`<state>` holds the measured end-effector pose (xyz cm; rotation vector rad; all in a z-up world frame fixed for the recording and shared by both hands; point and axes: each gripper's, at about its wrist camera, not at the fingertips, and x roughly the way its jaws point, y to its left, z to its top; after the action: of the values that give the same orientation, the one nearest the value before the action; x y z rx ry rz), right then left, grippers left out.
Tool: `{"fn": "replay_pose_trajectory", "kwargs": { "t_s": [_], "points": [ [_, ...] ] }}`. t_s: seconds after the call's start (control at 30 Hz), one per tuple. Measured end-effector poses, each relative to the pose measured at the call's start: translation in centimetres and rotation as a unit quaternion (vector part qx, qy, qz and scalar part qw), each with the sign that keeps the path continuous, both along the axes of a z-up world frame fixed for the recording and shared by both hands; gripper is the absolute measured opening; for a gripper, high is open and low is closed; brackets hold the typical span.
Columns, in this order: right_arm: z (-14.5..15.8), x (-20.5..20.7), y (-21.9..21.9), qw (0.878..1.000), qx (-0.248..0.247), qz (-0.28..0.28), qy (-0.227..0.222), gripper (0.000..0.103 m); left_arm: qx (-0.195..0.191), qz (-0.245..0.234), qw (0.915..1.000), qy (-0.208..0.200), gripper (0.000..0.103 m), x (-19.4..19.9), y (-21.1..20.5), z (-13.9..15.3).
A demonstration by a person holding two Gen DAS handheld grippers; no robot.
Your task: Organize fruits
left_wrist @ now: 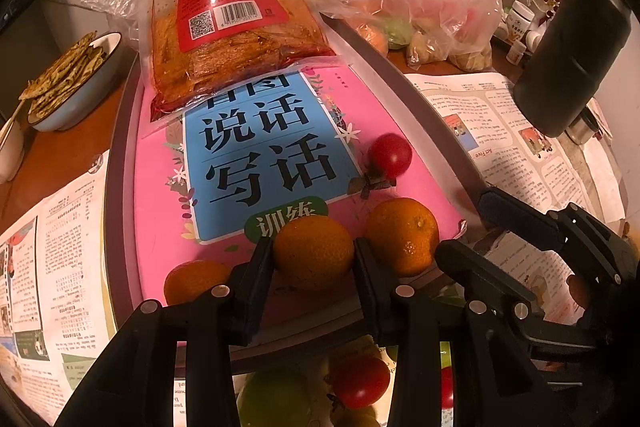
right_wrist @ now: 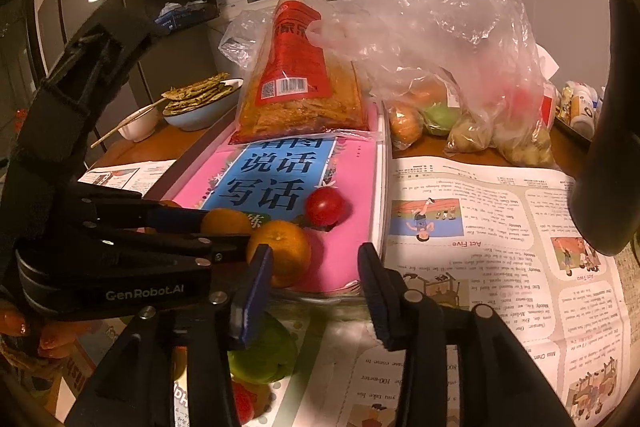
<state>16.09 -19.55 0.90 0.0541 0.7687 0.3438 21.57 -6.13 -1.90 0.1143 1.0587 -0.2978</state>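
Left wrist view: left tongs (left_wrist: 313, 259) clasp a middle orange (left_wrist: 313, 250) on the pink book (left_wrist: 256, 147), two oranges and a tomato (left_wrist: 390, 155) beside it. Right tongs (right_wrist: 314, 267) hang parted, empty. Green fruit (right_wrist: 262, 351) waits below; sorting seems partway.

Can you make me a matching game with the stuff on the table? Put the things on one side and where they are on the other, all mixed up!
Things:
1. middle orange
2. red tomato
3. snack packet
4. flatbreads

Places:
A. in the blue bowl
B. between the left gripper fingers
C. leaning on the far end of the pink book
D. lying loose on the pink book, beyond the oranges

Pairs: 1-B, 2-D, 3-C, 4-A
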Motion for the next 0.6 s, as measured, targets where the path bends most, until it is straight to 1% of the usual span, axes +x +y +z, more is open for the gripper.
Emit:
{"fn": "replay_pose_trajectory", "kwargs": {
  "t_s": [0.2,0.4,0.47,0.5,0.53,0.6],
  "points": [
    [0.22,-0.38,-0.07,1.0,0.006,-0.002,-0.004,0.048,0.0,-0.001,1.0,0.001,0.041,-0.13,-0.02,0.0],
    [0.52,-0.8,-0.07,1.0,0.004,-0.006,-0.008,0.053,-0.009,0.001,1.0,0.003,0.041,-0.42,0.25,0.14],
    [0.64,-0.93,-0.16,1.0,0.001,-0.012,-0.012,0.058,-0.012,0.002,0.9999,0.003,0.041,-0.5,0.33,0.21],
    [0.7,-0.99,-0.32,1.0,-0.002,-0.019,-0.014,0.065,-0.012,0.003,0.9999,0.003,0.041,-0.57,0.38,0.27],
    [0.74,-1.02,-0.46,1.0,-0.001,-0.022,-0.015,0.069,-0.013,0.003,0.9999,0.002,0.041,-0.64,0.42,0.31],
    [0.81,-1.0,-0.9,0.999,0.005,-0.029,-0.015,0.069,-0.014,0.003,0.9999,0.001,0.042,-0.8,0.5,0.46]
  ]
}}
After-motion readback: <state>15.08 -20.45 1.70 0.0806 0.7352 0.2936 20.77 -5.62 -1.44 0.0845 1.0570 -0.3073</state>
